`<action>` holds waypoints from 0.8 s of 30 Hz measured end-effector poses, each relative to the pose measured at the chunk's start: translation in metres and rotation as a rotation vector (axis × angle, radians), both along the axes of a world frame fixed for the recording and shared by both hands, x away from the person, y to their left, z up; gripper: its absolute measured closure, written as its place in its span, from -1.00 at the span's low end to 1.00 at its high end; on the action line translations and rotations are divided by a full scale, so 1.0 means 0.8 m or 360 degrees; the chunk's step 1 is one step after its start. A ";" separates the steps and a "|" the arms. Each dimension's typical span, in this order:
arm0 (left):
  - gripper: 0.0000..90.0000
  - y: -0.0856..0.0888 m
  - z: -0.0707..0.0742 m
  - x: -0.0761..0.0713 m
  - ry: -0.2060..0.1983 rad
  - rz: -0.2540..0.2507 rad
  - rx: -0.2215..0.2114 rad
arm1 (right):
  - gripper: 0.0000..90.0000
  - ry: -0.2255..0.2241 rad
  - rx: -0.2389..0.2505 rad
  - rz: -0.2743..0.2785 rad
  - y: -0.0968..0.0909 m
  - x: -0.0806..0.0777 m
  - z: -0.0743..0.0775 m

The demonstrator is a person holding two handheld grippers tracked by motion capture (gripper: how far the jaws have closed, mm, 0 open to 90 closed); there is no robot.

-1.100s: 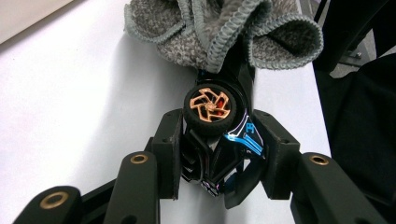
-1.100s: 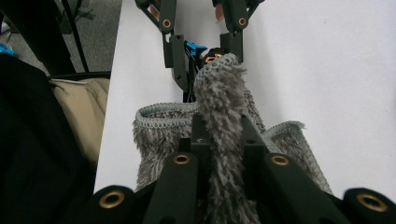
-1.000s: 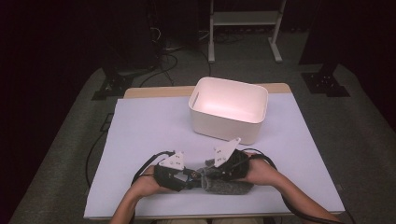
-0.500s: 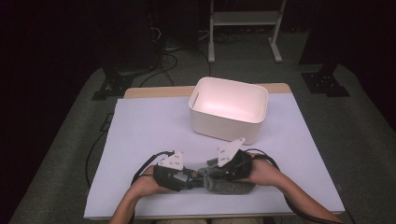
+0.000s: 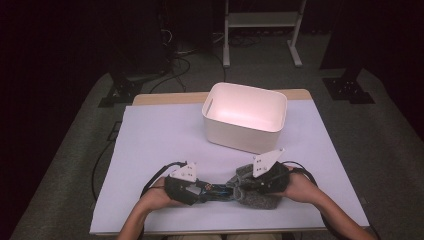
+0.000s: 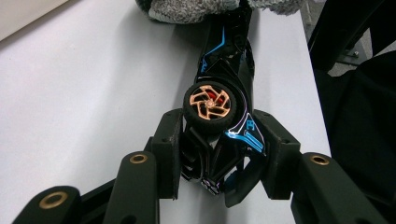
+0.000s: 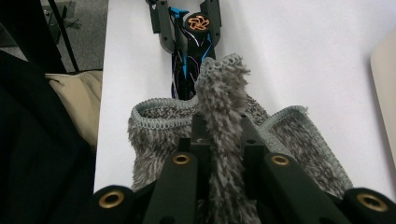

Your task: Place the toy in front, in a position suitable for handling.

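Note:
A black toy car (image 6: 224, 70) with blue trim and a gold-spoked wheel (image 6: 210, 102) lies on its side near the table's front edge. My left gripper (image 6: 219, 149) is shut on its rear end. In the high view the left gripper (image 5: 200, 191) is at the left, and the toy car (image 5: 216, 190) reaches right into a grey fluffy cloth (image 5: 257, 200). My right gripper (image 7: 219, 135) is shut on a raised fold of the cloth (image 7: 224, 88), which drapes over the car's (image 7: 184, 65) front end. The right gripper (image 5: 246, 186) faces the left one.
A white rectangular bin (image 5: 240, 137) stands open at the back centre of the table, with nothing visible inside. A pale sheet (image 5: 160, 135) covers the tabletop. A person's dark clothing and the table's near edge are close behind both grippers.
My right gripper has slid to the right with the cloth, away from the left gripper. The left gripper and the car have stayed put.

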State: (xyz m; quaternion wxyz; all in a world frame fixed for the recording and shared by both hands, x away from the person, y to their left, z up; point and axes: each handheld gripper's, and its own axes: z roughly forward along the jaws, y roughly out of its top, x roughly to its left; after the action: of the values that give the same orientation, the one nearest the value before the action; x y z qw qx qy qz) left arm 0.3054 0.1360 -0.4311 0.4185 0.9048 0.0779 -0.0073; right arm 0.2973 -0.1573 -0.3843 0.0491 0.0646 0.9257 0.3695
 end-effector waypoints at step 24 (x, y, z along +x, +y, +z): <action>0.24 -0.002 -0.001 0.002 0.0008 0.0002 0.0038 | 0.80 -0.0018 -0.0091 -0.0086 -0.026 0.003 -0.008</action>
State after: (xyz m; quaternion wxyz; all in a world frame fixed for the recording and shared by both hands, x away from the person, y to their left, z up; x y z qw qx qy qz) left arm 0.3070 0.1347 -0.4319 0.4075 0.9097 0.0796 -0.0084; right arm 0.2999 -0.1781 -0.3907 0.0660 0.0862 0.9335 0.3417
